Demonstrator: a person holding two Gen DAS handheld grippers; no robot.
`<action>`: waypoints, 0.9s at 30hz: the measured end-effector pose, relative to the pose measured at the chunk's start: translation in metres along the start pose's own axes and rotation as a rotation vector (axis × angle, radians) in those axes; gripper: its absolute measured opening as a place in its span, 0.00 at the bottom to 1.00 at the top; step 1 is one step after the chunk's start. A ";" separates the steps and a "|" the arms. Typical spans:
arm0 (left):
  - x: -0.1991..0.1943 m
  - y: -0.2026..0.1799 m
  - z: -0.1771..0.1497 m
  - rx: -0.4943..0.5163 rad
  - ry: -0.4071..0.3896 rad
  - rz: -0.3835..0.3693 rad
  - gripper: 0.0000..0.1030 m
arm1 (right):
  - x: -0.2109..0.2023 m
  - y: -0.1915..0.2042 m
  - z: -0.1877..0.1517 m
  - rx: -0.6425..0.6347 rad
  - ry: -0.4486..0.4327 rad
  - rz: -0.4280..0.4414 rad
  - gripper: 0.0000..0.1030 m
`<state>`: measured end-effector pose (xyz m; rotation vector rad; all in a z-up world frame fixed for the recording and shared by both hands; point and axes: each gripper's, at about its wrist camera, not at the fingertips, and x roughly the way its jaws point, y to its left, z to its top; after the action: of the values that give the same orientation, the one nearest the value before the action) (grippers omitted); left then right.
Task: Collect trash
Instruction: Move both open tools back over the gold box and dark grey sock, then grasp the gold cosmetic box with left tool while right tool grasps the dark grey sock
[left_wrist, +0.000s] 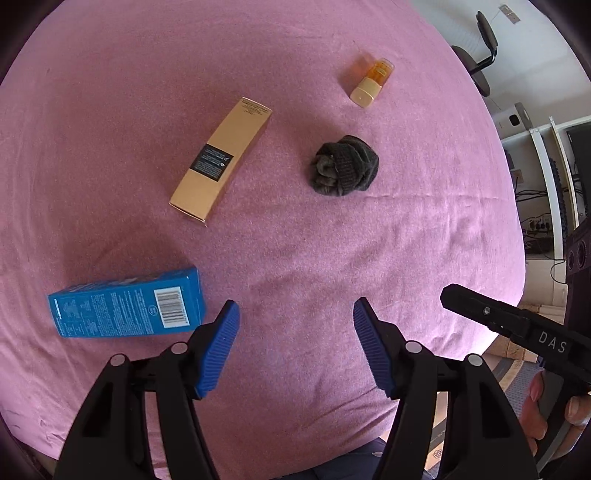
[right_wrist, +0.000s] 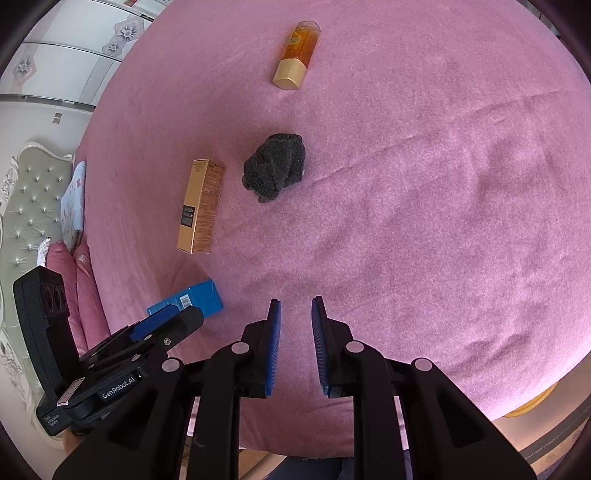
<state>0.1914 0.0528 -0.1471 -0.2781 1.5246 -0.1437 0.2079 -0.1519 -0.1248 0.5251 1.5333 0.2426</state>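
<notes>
bed cover (left_wrist: 369, 258): I see pink cloth, matt, with a fuzzy towelling nap and soft creases.
tan box (left_wrist: 221, 160): smooth cardboard, faint sheen, with a black printed label.
blue box (left_wrist: 127, 308): printed card, slightly glossy.
bottle (right_wrist: 297, 55): clear amber plastic, glossy, with a matt cream cap.
dark bundle (left_wrist: 345, 165): grey ribbed knit, rough and matt.
left tongs (left_wrist: 295, 347): matt black plastic, with ridged blue pads (left_wrist: 218, 350) that look rubbery.

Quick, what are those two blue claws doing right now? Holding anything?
Left gripper: open wide, holding nothing, above the pink bed.
Right gripper: jaws nearly together with a narrow gap, nothing between them.
</notes>
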 end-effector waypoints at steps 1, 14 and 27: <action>0.002 0.003 0.006 -0.006 0.003 0.003 0.62 | 0.003 0.002 0.007 -0.004 0.006 0.000 0.17; 0.044 0.027 0.080 -0.033 0.050 0.068 0.66 | 0.055 0.003 0.077 0.021 0.086 -0.021 0.29; 0.072 0.045 0.123 -0.011 0.080 0.133 0.72 | 0.088 0.004 0.113 0.047 0.119 -0.015 0.29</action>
<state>0.3138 0.0883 -0.2263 -0.1810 1.6189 -0.0411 0.3234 -0.1266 -0.2060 0.5440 1.6610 0.2300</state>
